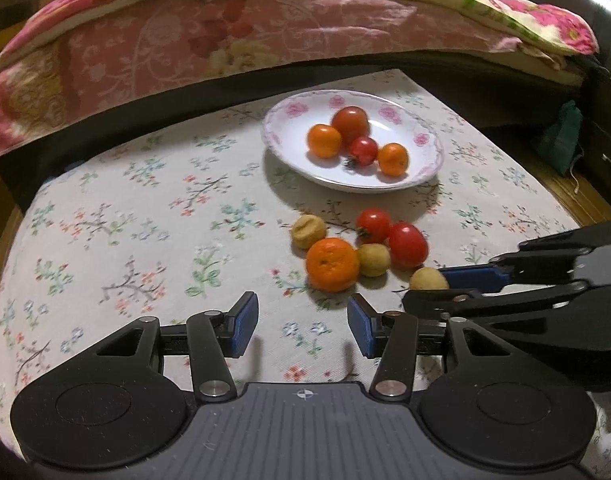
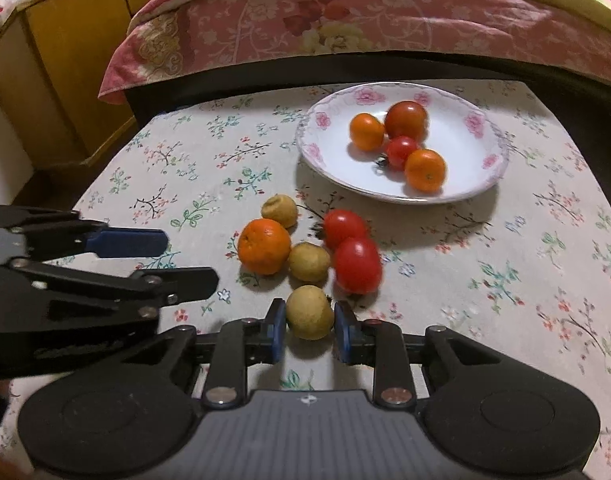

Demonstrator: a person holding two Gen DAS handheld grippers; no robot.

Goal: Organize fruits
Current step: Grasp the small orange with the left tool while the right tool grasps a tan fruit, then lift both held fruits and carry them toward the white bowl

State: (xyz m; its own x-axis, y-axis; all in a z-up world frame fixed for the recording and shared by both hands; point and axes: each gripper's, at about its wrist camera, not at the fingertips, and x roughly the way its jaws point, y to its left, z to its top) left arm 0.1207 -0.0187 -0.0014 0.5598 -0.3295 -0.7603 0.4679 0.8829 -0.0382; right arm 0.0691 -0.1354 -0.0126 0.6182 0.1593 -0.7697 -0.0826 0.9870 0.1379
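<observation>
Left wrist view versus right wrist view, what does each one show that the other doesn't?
Only the left wrist view shows the green bag by the dark furniture. Only the right wrist view shows the yellow cabinet and both pads of the right gripper against the yellowish fruit. Both show the flowered plate holding four fruits, the loose fruit on the tablecloth, and the empty left gripper.

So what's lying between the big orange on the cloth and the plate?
Between the big orange and the plate, the right wrist view shows a yellowish fruit and a red tomato.
</observation>
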